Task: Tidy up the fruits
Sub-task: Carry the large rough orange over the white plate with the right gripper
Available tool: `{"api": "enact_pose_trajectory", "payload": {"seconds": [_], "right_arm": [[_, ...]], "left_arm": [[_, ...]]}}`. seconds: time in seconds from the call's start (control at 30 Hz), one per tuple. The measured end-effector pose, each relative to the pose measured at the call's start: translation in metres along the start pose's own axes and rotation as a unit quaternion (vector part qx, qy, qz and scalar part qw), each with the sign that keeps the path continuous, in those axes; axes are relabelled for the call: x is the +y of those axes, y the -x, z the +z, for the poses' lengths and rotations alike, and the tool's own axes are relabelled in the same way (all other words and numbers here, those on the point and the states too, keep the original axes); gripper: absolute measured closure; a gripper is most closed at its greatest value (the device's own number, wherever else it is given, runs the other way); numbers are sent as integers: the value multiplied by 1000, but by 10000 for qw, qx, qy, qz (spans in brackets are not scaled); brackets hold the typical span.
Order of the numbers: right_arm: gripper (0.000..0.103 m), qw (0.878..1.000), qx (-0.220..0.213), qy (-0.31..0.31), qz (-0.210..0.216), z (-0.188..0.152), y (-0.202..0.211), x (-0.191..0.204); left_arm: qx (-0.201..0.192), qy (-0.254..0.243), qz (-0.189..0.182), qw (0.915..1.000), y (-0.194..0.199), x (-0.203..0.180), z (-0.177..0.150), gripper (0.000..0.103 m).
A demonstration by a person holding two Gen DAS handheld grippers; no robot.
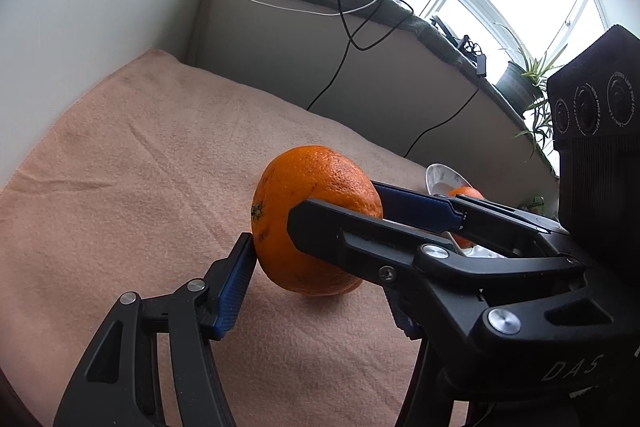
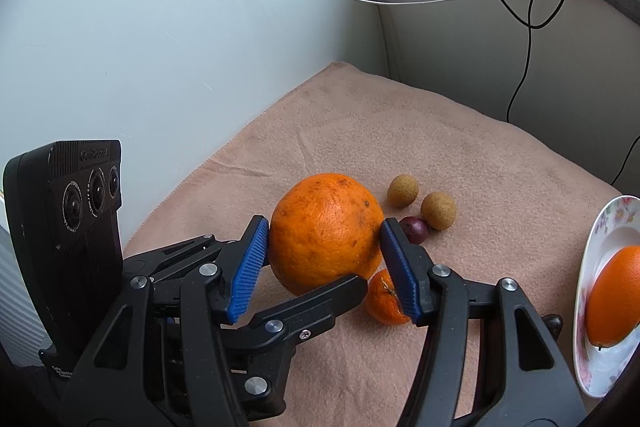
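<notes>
Right wrist view: both grippers' jaws clamp one speckled, dimpled large orange.

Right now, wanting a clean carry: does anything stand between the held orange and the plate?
Only a small mandarin lies low on the cloth between the held orange and the plate; another orange already occupies it.

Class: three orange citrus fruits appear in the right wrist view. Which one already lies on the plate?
The orange at the far right, resting on the floral plate. The large orange sits between the jaws; the small tangerine lies on the cloth.
</notes>
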State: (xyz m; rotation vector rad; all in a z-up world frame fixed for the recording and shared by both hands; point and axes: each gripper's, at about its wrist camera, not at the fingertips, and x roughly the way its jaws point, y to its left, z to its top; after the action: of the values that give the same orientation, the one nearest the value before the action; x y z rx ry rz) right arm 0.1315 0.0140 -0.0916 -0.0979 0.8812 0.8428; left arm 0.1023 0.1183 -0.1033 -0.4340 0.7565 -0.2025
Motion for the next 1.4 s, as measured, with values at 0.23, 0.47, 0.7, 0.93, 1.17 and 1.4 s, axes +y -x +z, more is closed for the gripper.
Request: {"api": "enact_pose_trajectory", "payload": {"seconds": [0.23, 0.47, 0.7, 0.93, 1.17, 1.4], "right_arm": [[42, 9999, -145, 39, -44, -6, 20, 1], [42, 9996, -277, 21, -91, -11, 41, -4], [42, 9989, -435, -86, -180, -20, 66, -9], [42, 9977, -571, -212, -306, -28, 93, -25], [42, 9959, -694, -370, -445, -38, 119, -48], [42, 9933, -798, -592, -595, -52, 142, -77]], "left_arm": [[-83, -139, -36, 9999, 11, -12, -1, 43], [-130, -271, -83, 9995, 14, -29, -2, 43], [-141, -451, -179, 9987, 15, -52, -7, 43], [-120, -622, -304, 9975, 7, -81, -10, 43], [-38, -832, -459, 9955, -5, -112, -12, 43], [102, -1049, -616, 9925, -19, -143, -18, 43]]}}
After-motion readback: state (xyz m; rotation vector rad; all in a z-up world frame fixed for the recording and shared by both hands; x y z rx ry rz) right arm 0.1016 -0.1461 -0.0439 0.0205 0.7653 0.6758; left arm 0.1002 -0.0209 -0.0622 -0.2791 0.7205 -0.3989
